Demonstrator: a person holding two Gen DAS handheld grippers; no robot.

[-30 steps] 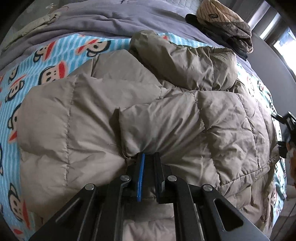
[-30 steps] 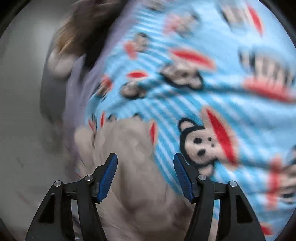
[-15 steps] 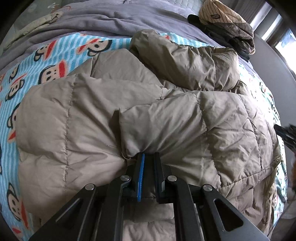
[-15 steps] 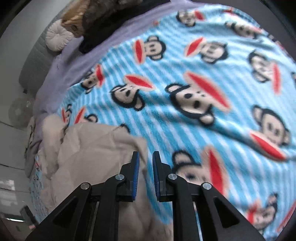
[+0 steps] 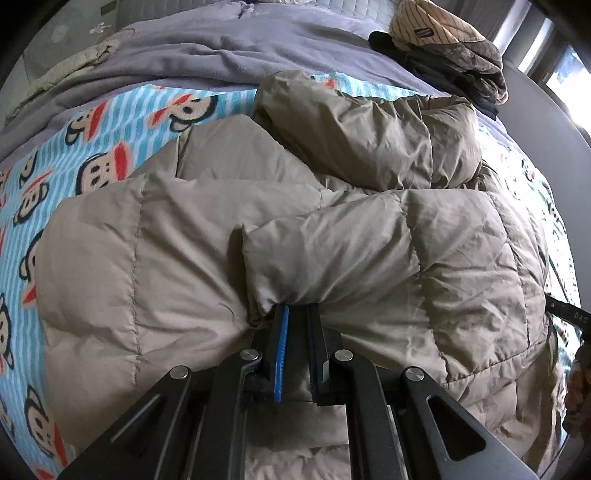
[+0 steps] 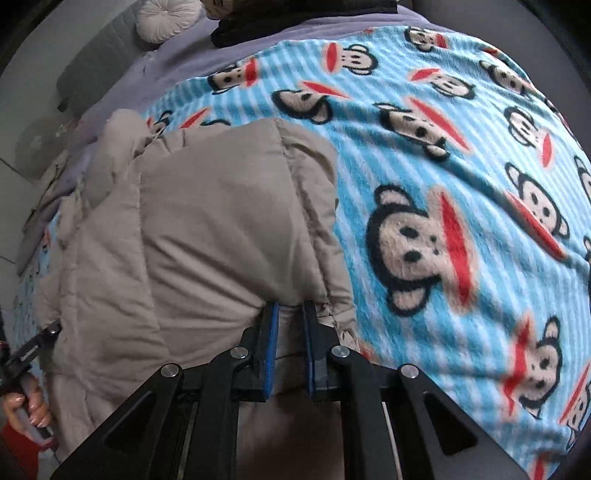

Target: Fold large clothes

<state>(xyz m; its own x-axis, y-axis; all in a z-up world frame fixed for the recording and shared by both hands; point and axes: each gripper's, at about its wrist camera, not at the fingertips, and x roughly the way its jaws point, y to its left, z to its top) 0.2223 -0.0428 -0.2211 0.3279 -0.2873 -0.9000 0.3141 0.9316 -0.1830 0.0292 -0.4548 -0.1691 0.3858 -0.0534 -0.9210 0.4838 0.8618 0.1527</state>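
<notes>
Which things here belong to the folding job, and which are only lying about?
Belong to the job: puffy beige jacket; left tool; right tool, both shut on it.

Lying about: monkey blanket; grey blanket; clothes pile; round cushion.

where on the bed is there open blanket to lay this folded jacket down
Open monkey blanket lies past the puffer jacket's edge in the right wrist view, up to the purple sheet. A narrower strip borders the jacket's other side. The corner with the pile of clothes is crowded.
</notes>
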